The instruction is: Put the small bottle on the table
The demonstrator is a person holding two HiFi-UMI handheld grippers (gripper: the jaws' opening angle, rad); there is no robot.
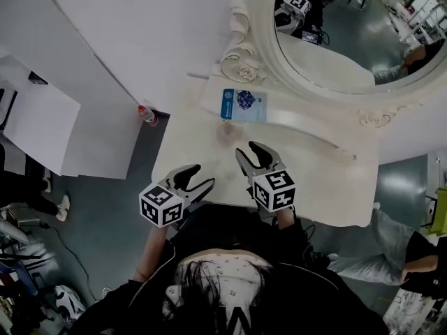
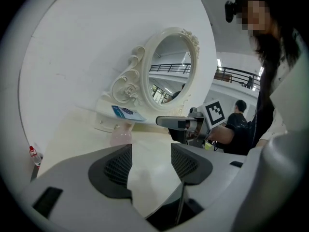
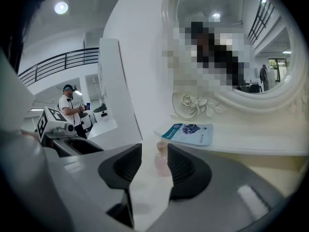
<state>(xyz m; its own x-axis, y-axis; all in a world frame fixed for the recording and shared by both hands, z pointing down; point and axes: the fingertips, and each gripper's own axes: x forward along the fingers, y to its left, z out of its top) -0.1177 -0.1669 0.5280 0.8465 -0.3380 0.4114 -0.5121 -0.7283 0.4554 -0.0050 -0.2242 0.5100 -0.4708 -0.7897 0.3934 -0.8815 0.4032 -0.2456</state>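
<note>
Floor (image 1: 126, 201) beside the tabletop's (image 1: 321, 187) left edge carries a red-capped bottle (image 1: 147, 114). My left gripper (image 1: 198, 181) hangs over the near edge by the left corner, jaws wide apart with nothing between them. Further in, the small bottle (image 1: 225, 132) stands upright on the tabletop near the back edge, just in front of the ledge (image 1: 300, 121) holding a blue packet (image 1: 244, 105). My right gripper (image 1: 248, 151) hovers just short of it, jaws spread wide. I see the bottle beyond their gap, untouched. An ornate mirror (image 1: 335, 47) rises along the back edge.
</note>
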